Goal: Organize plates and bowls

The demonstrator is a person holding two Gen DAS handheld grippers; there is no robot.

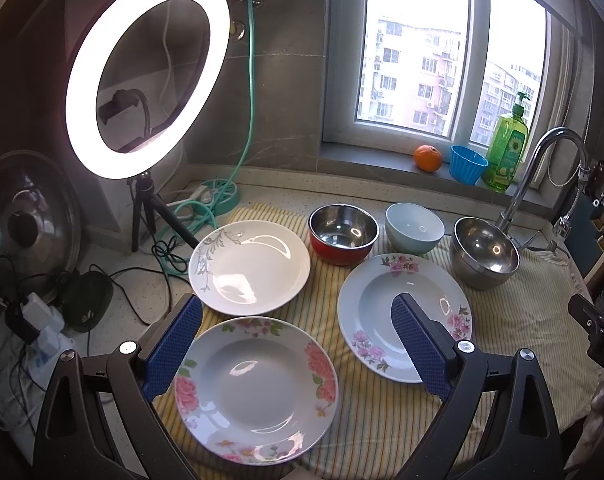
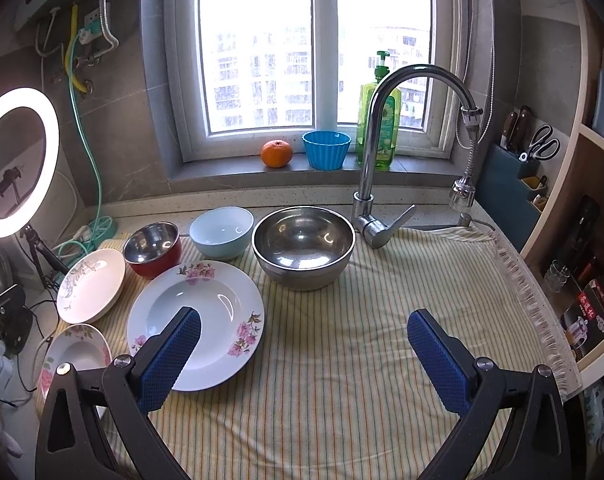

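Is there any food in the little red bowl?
Empty. The red bowl stands upright, and only its bare shiny metal inside shows.

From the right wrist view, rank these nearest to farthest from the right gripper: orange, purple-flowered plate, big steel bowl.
Measured from the right gripper:
1. Purple-flowered plate, under its left finger.
2. Big steel bowl, straight ahead on the cloth.
3. Orange, on the windowsill at the back.

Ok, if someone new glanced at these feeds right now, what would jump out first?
Probably the glowing ring light at the counter's left, then the window behind the tap. Next, three flowered plates and three bowls spread singly on the striped cloth, the big steel bowl nearest the tap, with both grippers' jaws open above them.
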